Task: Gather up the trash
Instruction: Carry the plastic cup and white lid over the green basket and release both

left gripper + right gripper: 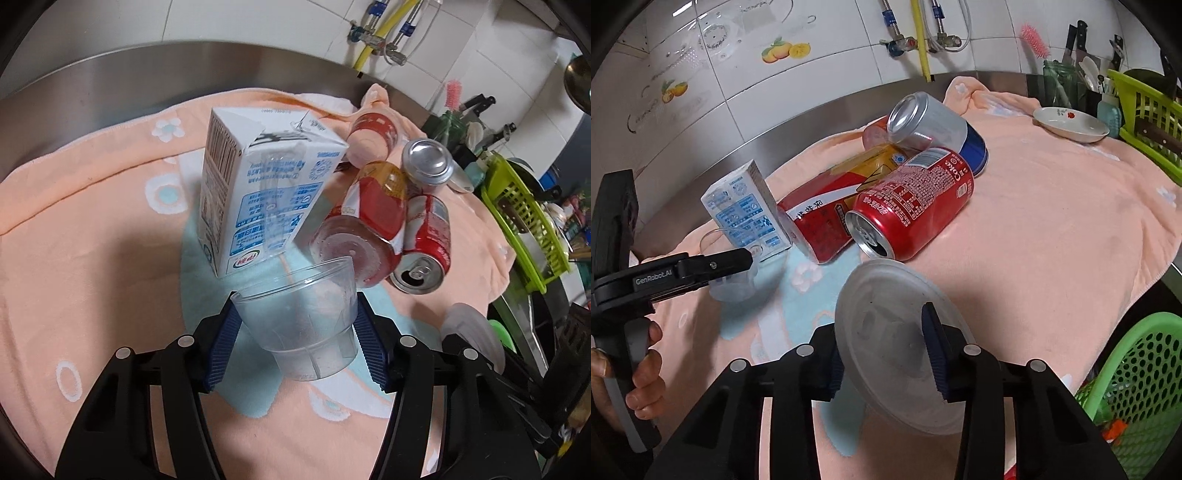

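Left wrist view has the left gripper (297, 339) clamped on a clear plastic cup (308, 325), fingers pressing its two sides, just off the towel (92, 229). Right gripper (886, 354) pinches a round plastic lid (886, 332), near the green basket (1137, 376) by the tabletop's right edge. I'd say it's early: milk carton (255, 195), red bottle (373, 210) and cans (916, 206) all wait mid-towel.
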Motion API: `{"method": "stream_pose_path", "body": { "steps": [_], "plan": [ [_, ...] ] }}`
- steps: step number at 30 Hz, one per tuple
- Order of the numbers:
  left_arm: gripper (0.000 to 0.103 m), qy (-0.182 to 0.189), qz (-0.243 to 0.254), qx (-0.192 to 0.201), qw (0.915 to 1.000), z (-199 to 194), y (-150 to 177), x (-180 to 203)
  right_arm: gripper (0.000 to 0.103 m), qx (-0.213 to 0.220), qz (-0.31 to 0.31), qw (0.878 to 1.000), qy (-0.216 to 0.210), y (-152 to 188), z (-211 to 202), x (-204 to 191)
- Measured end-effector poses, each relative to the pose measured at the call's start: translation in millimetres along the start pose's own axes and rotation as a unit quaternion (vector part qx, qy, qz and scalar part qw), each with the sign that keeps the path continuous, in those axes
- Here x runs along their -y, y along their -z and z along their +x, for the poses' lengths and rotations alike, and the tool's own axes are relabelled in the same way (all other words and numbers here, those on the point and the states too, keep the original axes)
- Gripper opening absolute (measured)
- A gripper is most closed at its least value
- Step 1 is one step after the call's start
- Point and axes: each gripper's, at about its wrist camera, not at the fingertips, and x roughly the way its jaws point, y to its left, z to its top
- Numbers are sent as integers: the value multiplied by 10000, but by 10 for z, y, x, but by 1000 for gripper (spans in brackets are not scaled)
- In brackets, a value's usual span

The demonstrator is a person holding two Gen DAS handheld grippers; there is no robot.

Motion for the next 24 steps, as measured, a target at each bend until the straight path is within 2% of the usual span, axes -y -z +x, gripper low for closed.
{"method": "stream_pose_path", "body": {
  "steps": [4,5,6,8,12,17,20,24],
  "plan": [
    [59,55,66,28,10000,-40,0,31,39,-13,104,9999,-79,-8,-19,50],
    [59,63,87,29,9999,-46,-1,40,49,-41,140,9998,-120,-14,-14,64],
    [59,66,98,30,9999,-52,0,45,69,-16,198,9997,-132,-10,-27,83],
    [59,74,106,34,9999,-60,-3,47,85,144,200,9997,-41,2,-79,92],
    [59,67,116,26,9999,-62,6,43,87,178,84,9998,42,17,-104,78],
    [59,82,170,26,9998,-63,15,69,92,-96,17,9999,-63,63,6,99],
    [59,90,212,21,9997,-60,20,88,94,-152,-110,9998,112,97,60,67],
    [59,102,249,13,9996,-57,29,99,95,-333,-125,9993,126,143,172,83]
  ]
}}
